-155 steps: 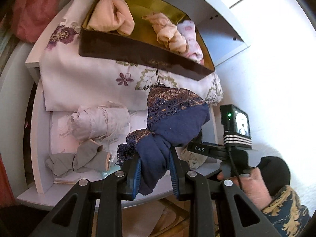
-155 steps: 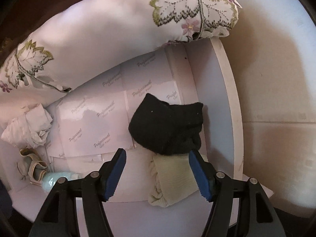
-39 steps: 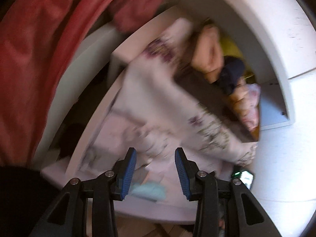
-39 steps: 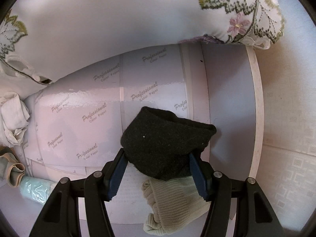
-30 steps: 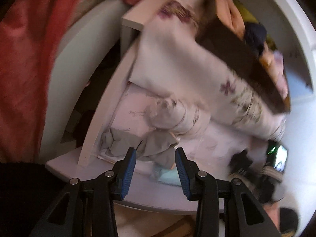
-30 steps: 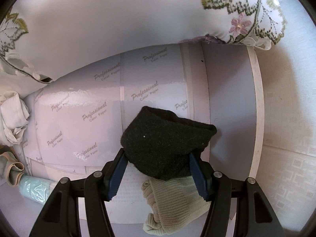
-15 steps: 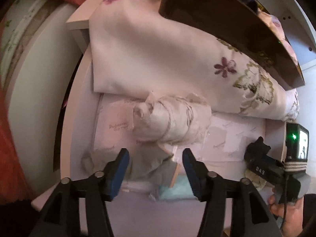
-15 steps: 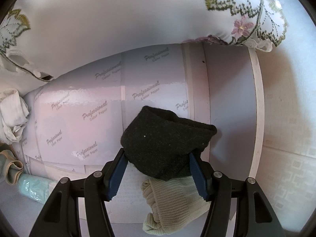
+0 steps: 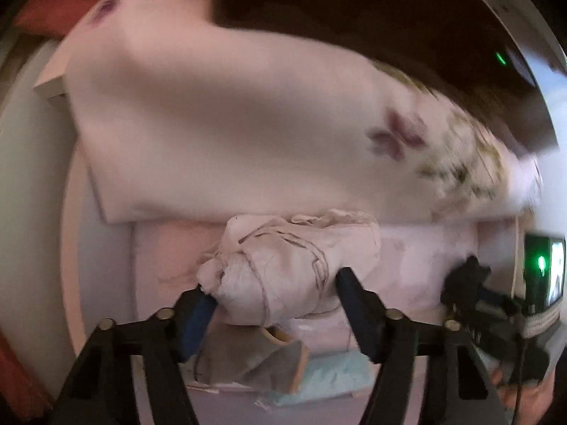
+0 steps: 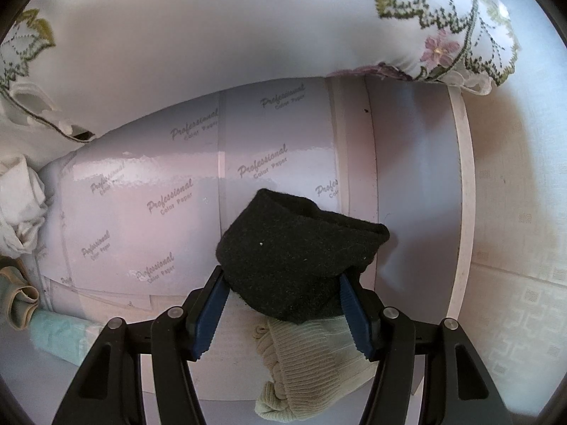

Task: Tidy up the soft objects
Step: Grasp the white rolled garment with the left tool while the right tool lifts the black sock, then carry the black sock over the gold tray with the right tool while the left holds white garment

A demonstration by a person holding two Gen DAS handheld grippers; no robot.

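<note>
- Straddling a pale knotted bundle (image 9: 283, 276) on the shelf (image 10: 421, 163), left gripper (image 9: 276, 304) wide, jaws just opened; contact unclear through blur.
- Clamping a black sock (image 10: 297, 248) near the shelf's right edge, right gripper (image 10: 283, 301); cream sock (image 10: 304, 364) partly hidden beneath.

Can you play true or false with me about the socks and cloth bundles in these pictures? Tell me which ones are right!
1. The right gripper has a black sock between its fingers. True.
2. A cream ribbed sock lies under the black one. True.
3. The left gripper holds a blue bundle. False: a pale tied bundle sits between its open jaws, which have just been opening.
4. The paper sheets under the black sock are blank. False: they say "Professional Color Paper".
5. The flowered cloth is plain red. False: it is white with green leaves.
</note>
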